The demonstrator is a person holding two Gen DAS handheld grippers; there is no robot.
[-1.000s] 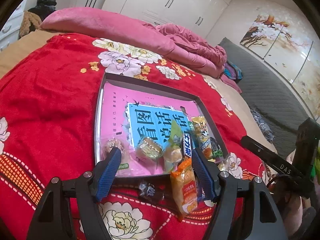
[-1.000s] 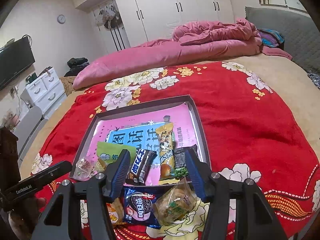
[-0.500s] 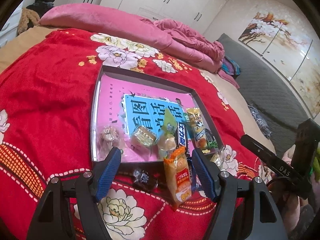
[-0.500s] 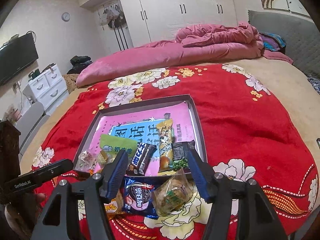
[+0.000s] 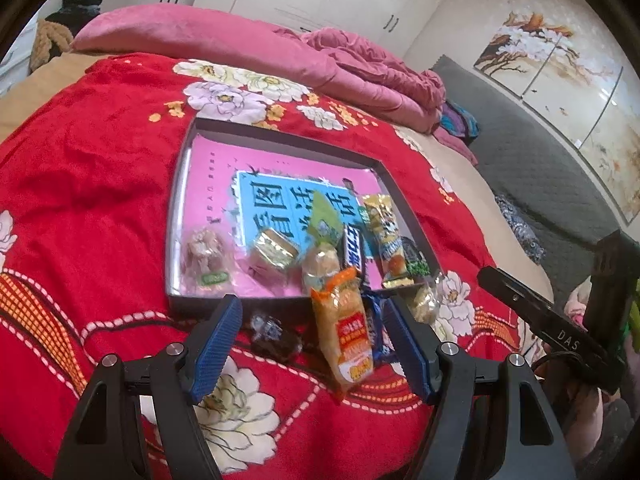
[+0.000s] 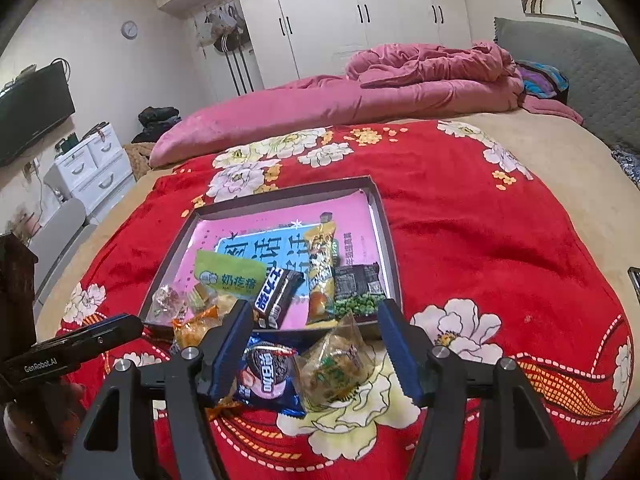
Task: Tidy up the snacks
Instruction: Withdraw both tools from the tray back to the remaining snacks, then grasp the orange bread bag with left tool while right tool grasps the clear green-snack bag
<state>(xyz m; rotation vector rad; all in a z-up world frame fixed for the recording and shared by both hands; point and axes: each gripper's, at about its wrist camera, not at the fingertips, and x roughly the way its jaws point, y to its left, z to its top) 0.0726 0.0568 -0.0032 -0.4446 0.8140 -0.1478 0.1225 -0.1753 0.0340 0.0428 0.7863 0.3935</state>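
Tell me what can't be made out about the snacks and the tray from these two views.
- Orange packet: mostly hidden behind the right gripper in the right wrist view.
- Dark candy: wrapper too small to read, left wrist view.
- Tray: its printed liner is partly covered by snacks.
- Left gripper: only its side shows in the right view.

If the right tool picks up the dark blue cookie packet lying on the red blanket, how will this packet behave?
The dark blue cookie packet looks like thin, glossy film, so it may crinkle and slip between the pads. It seems puffed and small, so it is probably light. The cookies inside may crack under a hard squeeze. It lies flat on the soft red blanket, so it should not roll.
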